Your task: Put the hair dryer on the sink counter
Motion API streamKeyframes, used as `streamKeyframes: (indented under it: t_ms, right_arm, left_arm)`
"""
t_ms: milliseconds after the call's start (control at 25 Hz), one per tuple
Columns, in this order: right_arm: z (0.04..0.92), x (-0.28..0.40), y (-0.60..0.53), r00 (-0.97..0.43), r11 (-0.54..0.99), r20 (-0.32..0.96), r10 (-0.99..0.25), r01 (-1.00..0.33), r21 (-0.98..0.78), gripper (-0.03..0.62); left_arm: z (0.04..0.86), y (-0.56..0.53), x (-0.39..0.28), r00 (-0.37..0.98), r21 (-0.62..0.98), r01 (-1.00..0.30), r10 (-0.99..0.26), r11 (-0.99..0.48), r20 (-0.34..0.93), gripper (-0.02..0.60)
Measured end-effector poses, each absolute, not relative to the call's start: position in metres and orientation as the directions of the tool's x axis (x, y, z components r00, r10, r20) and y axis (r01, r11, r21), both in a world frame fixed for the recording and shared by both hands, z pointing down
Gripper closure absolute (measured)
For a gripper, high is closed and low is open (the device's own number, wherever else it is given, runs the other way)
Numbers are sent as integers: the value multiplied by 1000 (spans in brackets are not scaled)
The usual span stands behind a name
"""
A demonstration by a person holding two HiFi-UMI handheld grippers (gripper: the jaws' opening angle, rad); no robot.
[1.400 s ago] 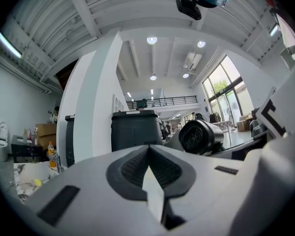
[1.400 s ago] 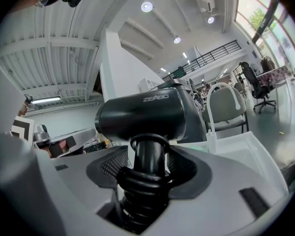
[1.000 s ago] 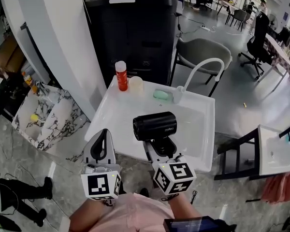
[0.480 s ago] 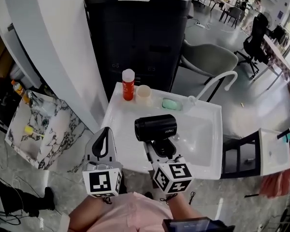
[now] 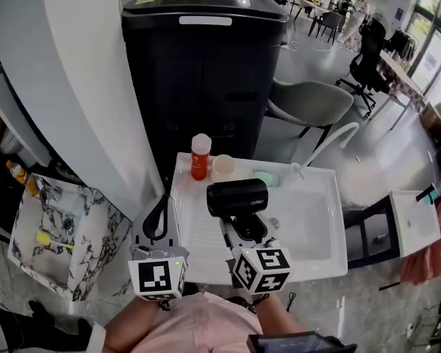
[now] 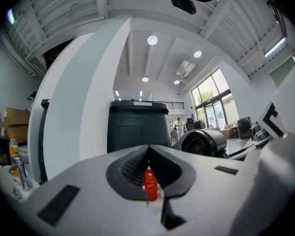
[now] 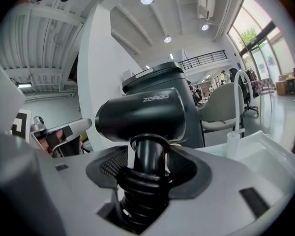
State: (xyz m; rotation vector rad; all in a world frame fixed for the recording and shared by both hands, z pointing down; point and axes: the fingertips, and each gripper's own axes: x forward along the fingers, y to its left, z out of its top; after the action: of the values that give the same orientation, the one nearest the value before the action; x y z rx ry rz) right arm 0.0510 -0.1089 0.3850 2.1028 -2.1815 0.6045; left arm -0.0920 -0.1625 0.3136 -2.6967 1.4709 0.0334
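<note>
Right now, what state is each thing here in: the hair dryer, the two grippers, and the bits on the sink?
hair dryer: held by its handle, not yet on the sink counter.
right gripper: jaws closed on the hair dryer's handle.
left gripper: jaws together, holding nothing.
red bottle: upright, capped, on the sink counter.
cup: upright beside the red bottle.

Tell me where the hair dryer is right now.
Head view, centre: the hair dryer is clamped by its handle in the right gripper, over the sink's left part, just in front of the red bottle and the cup.
</note>
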Motion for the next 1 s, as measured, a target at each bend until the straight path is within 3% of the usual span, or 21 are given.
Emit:
streamKeyframes:
  t_ms: [440, 1000]
  right_arm:
    - [400, 42, -135, -3, -82, 337, -941, -968, -237, 339]
    - [442, 58, -160, -9, -127, 451, -892, -954, -270, 339]
  left_arm:
    - [333, -193, -102, 596, -35, -803, -803, -595, -21, 572]
    - [355, -215, -89, 594, -14, -804, -803, -595, 47, 572]
